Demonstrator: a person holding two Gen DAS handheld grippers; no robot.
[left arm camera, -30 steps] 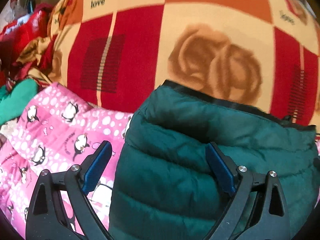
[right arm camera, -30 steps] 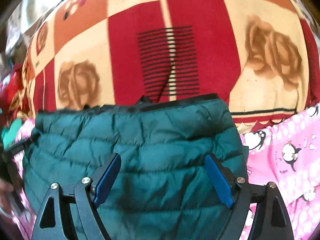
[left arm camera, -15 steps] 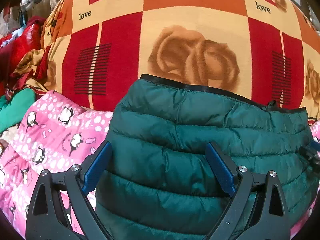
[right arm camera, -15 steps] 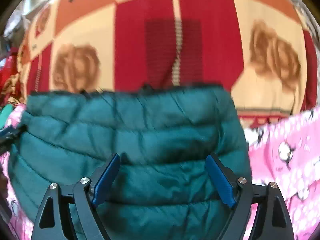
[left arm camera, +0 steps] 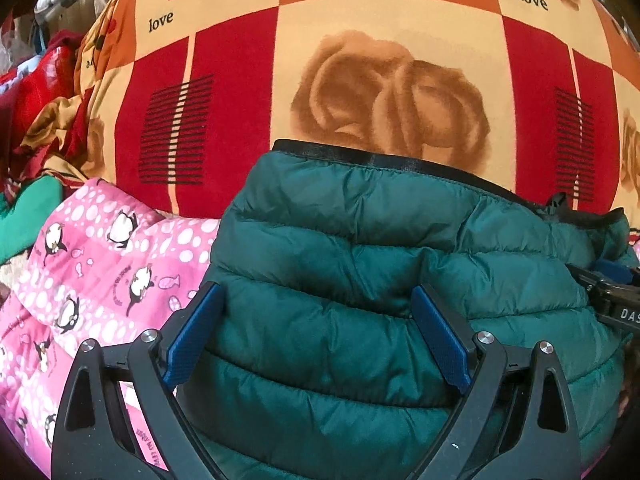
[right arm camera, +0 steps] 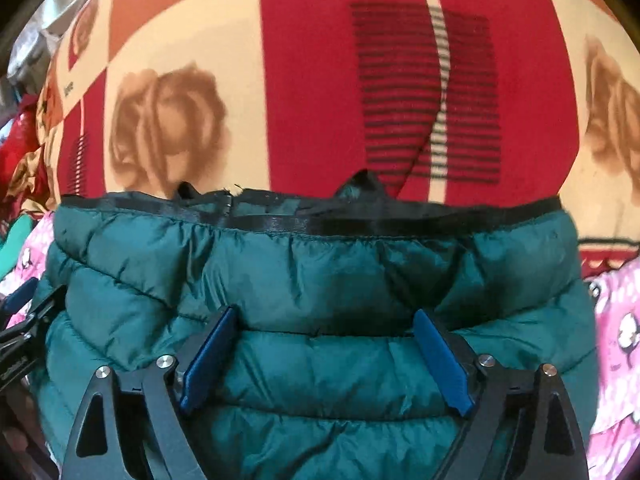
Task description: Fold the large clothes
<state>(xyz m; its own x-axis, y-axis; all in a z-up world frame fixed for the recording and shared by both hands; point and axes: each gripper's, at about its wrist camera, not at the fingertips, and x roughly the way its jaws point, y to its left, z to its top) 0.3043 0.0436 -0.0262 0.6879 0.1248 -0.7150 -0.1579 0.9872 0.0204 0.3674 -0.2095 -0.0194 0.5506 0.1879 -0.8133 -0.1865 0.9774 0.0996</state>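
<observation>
A dark green quilted puffer jacket [left arm camera: 360, 240] with a black trim edge lies folded on a patterned blanket. My left gripper [left arm camera: 316, 292] is open, its blue pads spread wide over the jacket's left part, with puffy fabric bulging between them. My right gripper [right arm camera: 325, 314] is also open over the jacket [right arm camera: 280, 272]; its jaws are wide and opening a little, and the pads rest against a quilted roll without pinching it. In the left wrist view the right gripper [left arm camera: 612, 300] shows at the right edge. In the right wrist view the left gripper [right arm camera: 24, 320] shows at the left edge.
A red, orange and cream blanket [left arm camera: 380, 40] with rose prints covers the surface beyond the jacket. A pink penguin-print garment [left arm camera: 100, 272] lies to the left and also to the right [right arm camera: 620, 340]. A green cloth [left arm camera: 28, 208] and a heap of red clothes [left arm camera: 36, 80] sit far left.
Both grippers have come lower and closer onto the green jacket. The left one shifted right, so the jacket now fills the space between its pads. The right gripper has appeared at its right edge.
</observation>
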